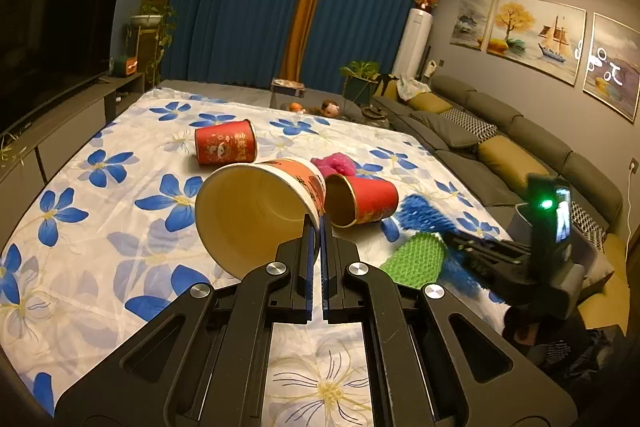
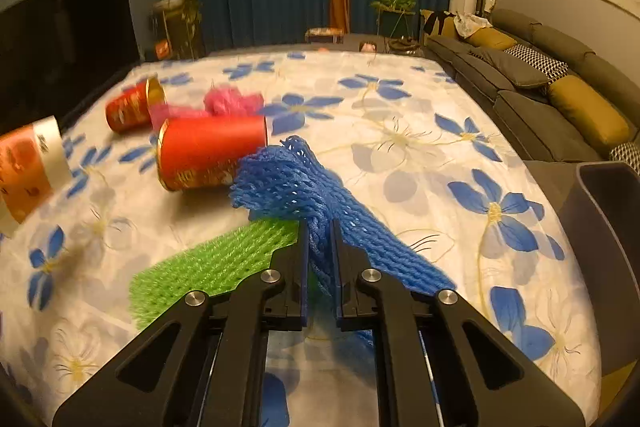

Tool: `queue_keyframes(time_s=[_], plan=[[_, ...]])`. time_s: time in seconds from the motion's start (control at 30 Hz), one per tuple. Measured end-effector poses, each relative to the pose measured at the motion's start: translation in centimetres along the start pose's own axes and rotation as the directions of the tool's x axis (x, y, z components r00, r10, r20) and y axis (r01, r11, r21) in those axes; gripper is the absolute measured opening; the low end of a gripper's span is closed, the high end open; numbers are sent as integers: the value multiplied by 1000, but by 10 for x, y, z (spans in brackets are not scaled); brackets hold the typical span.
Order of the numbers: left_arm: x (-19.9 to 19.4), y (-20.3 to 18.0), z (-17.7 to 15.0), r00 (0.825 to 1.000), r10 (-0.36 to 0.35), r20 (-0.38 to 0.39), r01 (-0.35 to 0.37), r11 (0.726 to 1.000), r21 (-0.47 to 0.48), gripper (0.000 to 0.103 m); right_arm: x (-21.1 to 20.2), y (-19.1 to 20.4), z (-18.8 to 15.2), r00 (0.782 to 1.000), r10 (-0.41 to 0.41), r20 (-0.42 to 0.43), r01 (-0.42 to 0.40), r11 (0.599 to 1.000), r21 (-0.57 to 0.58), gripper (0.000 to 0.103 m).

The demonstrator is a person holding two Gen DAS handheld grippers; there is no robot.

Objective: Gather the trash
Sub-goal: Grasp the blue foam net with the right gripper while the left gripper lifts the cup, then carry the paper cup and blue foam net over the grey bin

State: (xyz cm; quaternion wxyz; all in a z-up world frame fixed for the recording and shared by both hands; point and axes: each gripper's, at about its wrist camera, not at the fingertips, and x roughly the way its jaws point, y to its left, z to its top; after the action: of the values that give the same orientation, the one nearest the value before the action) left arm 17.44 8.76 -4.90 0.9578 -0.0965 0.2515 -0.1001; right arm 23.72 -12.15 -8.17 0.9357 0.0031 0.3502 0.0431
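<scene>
On the flower-print sheet (image 1: 100, 187), the left gripper (image 1: 319, 223) was clenched on the rim of a large paper bowl (image 1: 256, 211), one finger inside the mouth and one outside; the bowl was tipped with its cream interior facing the camera. The right gripper (image 2: 320, 227) was clamped around a blue foam net (image 2: 296, 183), which bunched between the fingers and trailed off to the right. A green foam net (image 2: 212, 263) lay flat on the sheet just beside and partly under the blue one. Just beyond the blue net a red paper cup (image 2: 208, 155) lay on its side, touching the net's frayed end. Behind it sat a pink foam net (image 2: 232, 101), and farther back a second red cup (image 2: 132, 109), also on its side. A dark bin (image 2: 608, 227) stood at the right edge of the sheet, in front of the grey sofa (image 2: 540, 95).
</scene>
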Motion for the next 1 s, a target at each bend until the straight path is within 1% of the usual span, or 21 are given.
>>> queue_keyframes(time_s=[0.23,0.57,0.83,1.0], plan=[[-6,-5,0,1000,-7,13,7,1000,11,2,-45,-18,3,995,0,96,-4,999,42,10],[-21,-31,2,999,-28,33,26,998,57,2,-94,-32,1,981,0,192,-11,998,56,10],[-29,-62,7,997,-58,50,53,993,104,2,-126,-49,-2,968,-15,251,-2,998,69,10],[-28,-88,11,995,-90,52,82,987,137,2,-142,-67,-4,960,-36,278,13,996,84,10]])
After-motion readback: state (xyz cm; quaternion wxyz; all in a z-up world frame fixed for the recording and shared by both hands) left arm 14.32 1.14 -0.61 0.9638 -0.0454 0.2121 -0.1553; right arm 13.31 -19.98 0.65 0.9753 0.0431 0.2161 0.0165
